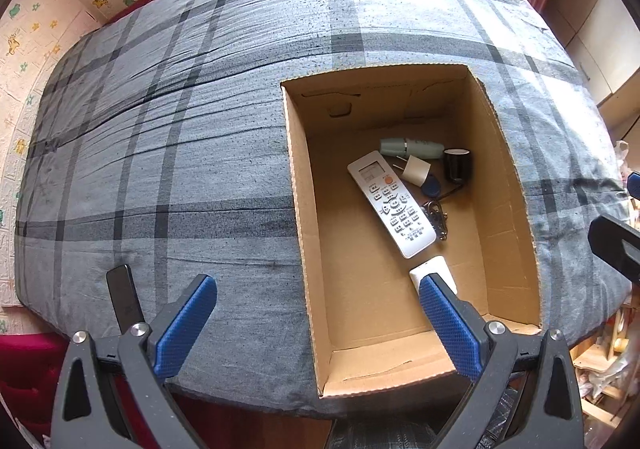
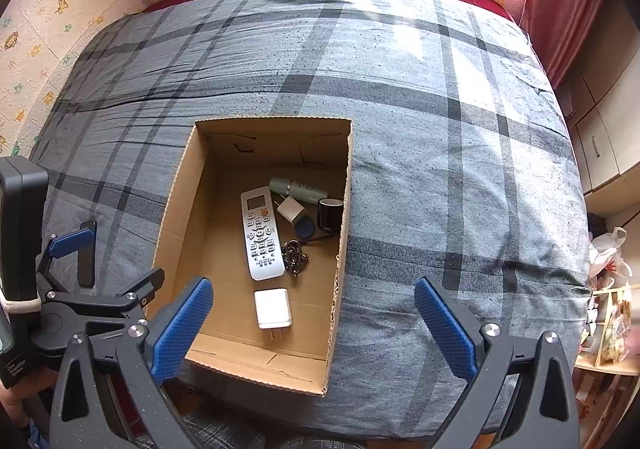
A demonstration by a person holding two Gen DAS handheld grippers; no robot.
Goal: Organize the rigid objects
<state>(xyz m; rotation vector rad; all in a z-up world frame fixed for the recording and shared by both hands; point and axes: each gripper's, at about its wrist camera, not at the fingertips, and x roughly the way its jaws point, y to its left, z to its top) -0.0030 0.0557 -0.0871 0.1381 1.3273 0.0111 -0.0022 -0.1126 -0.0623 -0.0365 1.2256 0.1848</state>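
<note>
- A cardboard box (image 1: 504,209) is seen on a bed covered with a grey checked sheet (image 1: 160,129); the box lies open at the top.
- Inside the box a white remote control (image 1: 390,203), a pale green tube (image 1: 412,148), a black cup (image 1: 458,165), a small white plug (image 1: 416,170), a blue key fob (image 1: 432,190) and a metal key chain (image 1: 438,215) are grouped toward the far right corner.
- A white charger (image 2: 273,308) is shown whole only in the right wrist view, apart from the remote and nearer the front wall; in the left wrist view it is half hidden behind a blue pad.
- The left tongs (image 1: 318,291) are held spread wide with nothing between them, above the box's left wall.
- The right tongs (image 2: 314,291) are likewise spread wide and empty, above the box's right wall.
- The left tongs' body is caught only at the left edge of the right wrist view.
</note>
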